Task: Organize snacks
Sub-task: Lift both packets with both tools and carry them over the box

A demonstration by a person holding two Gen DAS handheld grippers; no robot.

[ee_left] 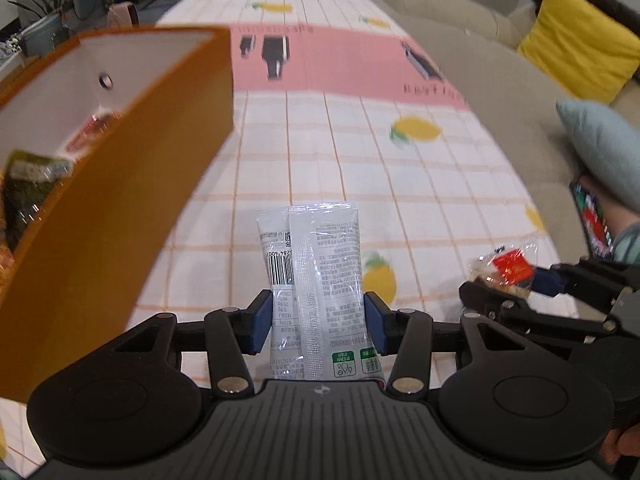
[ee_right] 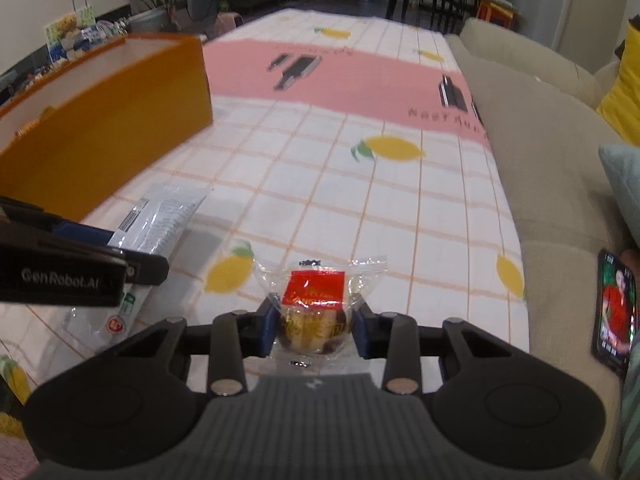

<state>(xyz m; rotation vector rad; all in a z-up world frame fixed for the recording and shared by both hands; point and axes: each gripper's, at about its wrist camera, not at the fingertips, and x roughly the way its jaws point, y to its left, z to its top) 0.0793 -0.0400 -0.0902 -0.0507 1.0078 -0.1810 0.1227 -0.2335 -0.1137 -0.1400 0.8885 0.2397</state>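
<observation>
Left hand-held gripper (ee_left: 318, 322) clamped mid-length on two light, slippery white sachets (ee_left: 316, 272) above the table (ee_left: 420, 200), right hand-held gripper (ee_right: 314, 330) pinching a soft, crushable wrapped pastry (ee_right: 316, 312), orange box (ee_left: 120, 200) near.

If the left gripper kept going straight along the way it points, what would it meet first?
Probably the lemon-print tablecloth: the left gripper, jaws shut on white snack packets, points down at bare cloth right of the orange box. Depth unclear.

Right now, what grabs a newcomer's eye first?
The orange box looming at left, snacks already inside. Then the two loaded claws: the left claw pinches a white sachet pack, the right claw a clear-wrapped pastry, both over the lemon-print tablecloth.
</observation>
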